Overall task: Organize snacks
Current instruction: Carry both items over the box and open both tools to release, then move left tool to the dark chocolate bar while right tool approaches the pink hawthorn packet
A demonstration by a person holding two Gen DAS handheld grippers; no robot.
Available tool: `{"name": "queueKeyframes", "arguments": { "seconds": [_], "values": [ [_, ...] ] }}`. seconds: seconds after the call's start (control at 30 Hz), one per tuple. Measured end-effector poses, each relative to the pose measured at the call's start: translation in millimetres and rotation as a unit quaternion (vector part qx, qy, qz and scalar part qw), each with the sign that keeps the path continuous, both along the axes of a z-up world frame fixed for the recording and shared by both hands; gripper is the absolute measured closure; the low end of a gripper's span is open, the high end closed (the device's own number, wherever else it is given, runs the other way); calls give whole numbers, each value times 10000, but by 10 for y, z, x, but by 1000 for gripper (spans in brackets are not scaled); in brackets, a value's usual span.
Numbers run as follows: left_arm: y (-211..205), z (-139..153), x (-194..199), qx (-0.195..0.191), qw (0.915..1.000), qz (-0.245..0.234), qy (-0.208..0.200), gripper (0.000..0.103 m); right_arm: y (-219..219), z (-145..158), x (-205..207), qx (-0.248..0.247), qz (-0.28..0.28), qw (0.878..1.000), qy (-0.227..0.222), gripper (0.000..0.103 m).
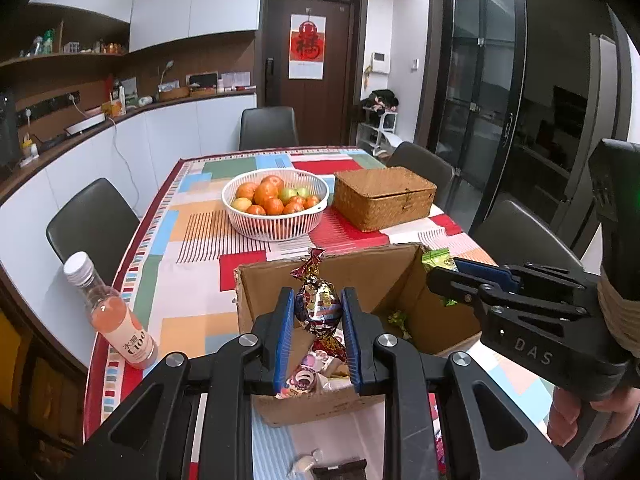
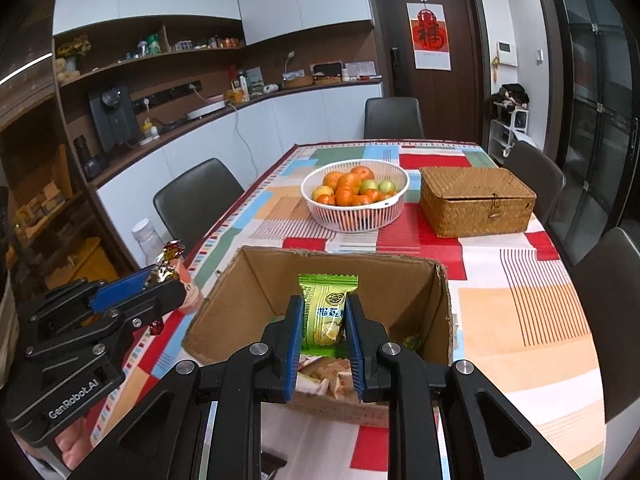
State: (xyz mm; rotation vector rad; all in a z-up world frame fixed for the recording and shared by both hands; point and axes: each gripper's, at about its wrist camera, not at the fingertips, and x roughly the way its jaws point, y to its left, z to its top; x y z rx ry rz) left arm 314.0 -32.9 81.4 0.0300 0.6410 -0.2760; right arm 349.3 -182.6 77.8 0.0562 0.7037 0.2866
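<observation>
Foil-wrapped and feather-light, the twisted candy (image 1: 318, 306) will crinkle and slip, so the left gripper (image 1: 318, 332) pinches its plump middle above the cardboard box (image 1: 272, 280). The right gripper (image 2: 323, 336) is clamped on a green snack packet (image 2: 326, 308) (soft, pillowy, printed label facing up), held across its waist over the same box.

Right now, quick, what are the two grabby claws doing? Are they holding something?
Left gripper: closed on a shiny foil-wrapped candy, above the cardboard box.
Right gripper: closed on a green snack packet, above the same box.
</observation>
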Motion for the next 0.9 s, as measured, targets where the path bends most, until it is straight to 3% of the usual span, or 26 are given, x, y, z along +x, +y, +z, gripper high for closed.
{"name": "queueKeyframes", "arguments": {
  "seconds": [0.4,0.47,0.5,0.67,0.9],
  "values": [
    [-149,-128,306,356,9990,58,272,79,-8,-34,231,-81,-96,9997,223,81],
    [-143,-145,317,375,9987,125,318,71,2,-36,247,-105,-114,9996,244,81],
    [-132,-144,305,361,9988,148,308,65,6,-36,246,-114,-137,9995,242,81],
    [-94,-109,163,356,9990,177,222,60,8,-55,216,-57,-94,9994,316,68],
    [-34,-43,-42,316,9992,183,183,58,44,-47,42,-185,20,9994,289,67]
  ]
}}
